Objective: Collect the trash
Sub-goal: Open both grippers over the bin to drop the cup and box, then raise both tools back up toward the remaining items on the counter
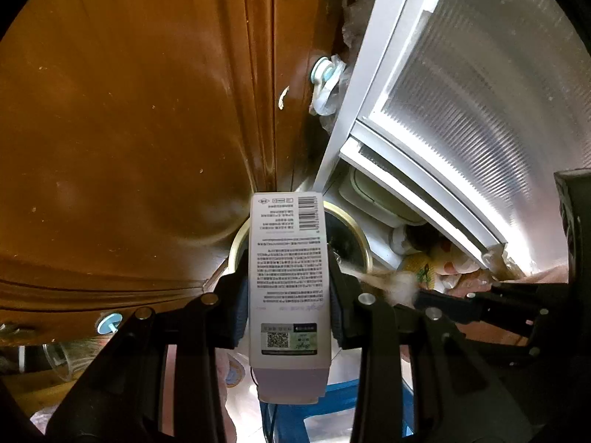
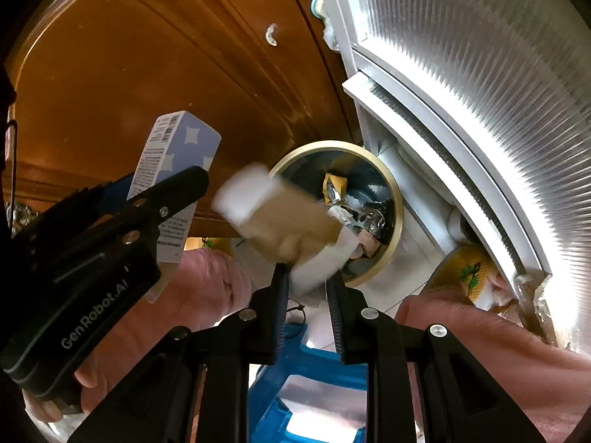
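Note:
My left gripper (image 1: 288, 295) is shut on a tall white carton (image 1: 288, 280) printed with small text, a barcode and a QR label; the carton points down toward the round gold-rimmed trash bin (image 1: 354, 225) below it. In the right wrist view the same carton (image 2: 173, 155) shows at the left, held by the left gripper (image 2: 162, 199). My right gripper (image 2: 306, 284) is shut on a blurred tan-and-white wrapper (image 2: 284, 217), which hangs over the near rim of the bin (image 2: 384, 184). Crumpled foil and wrappers (image 2: 358, 210) lie inside the bin.
A brown wooden cabinet door (image 1: 129, 129) fills the left. A white-framed ribbed glass door (image 2: 480, 92) rises at the right, with a yellow packet (image 2: 469, 269) at its foot. A blue stool (image 2: 306, 376) stands below. A person's hands (image 2: 207, 288) hold both grippers.

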Demonstrator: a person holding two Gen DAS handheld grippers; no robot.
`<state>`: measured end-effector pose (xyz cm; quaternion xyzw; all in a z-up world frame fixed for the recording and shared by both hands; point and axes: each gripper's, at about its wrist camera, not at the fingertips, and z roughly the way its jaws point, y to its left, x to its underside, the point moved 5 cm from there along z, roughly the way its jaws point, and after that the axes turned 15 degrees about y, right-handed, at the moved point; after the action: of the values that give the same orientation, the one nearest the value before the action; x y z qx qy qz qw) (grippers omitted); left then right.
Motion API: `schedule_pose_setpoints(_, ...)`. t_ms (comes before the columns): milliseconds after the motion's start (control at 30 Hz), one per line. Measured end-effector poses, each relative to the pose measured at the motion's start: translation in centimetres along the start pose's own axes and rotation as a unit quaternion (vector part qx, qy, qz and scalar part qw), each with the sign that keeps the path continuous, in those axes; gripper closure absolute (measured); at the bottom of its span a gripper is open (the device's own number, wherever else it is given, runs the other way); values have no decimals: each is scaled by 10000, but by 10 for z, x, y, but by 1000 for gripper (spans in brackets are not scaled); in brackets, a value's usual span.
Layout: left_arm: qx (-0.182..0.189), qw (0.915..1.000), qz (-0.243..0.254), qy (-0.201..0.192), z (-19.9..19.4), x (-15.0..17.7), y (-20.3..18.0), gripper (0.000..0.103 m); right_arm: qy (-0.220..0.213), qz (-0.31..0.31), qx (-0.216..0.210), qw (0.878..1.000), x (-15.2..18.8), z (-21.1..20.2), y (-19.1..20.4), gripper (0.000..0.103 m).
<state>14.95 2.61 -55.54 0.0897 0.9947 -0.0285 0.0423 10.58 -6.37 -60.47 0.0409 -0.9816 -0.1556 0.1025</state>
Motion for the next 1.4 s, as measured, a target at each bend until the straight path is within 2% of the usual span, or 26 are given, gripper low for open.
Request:
schedule_pose_setpoints(100,28,10000,9,-13,3,-3,-2,71,5,7,31,10000,-3,2,-3,80)
schedule_pose_setpoints(167,50,10000,56,2,3,-3,-4,70,10,46,60,10000,-5,5,-5,68)
schedule_pose_setpoints(200,43,10000,79,20,4,-3,-5,69,-9,66,75,9999,-4,3,-5,66)
schedule_pose_setpoints(300,-22,9999,149,51,7,-2,-9,58,-98,118,102,9998,-8,1,-7,63)
schedule_pose_setpoints(367,-15,9999,136,27,5,-2,-9,46,-101,140,154,9997,-6,0,-9,63)
schedule_pose_setpoints(433,-6,9999,119,-8,4,-2,-9,44,-92,169,191,9996,-6,0,-11,62)
schedule_pose_setpoints(700,-163,9998,89,39,7,-1,-6,44,-68,439,364,9983,-10,3,-25,61)
schedule_pose_setpoints(867,-159,9998,11,97,10,-1,-3,44,-31,621,298,9976,-13,5,-34,60)
schedule_pose_setpoints(1400,-332,9993,152,105,9,5,-4,44,-120,608,342,9975,-10,-2,-39,60)
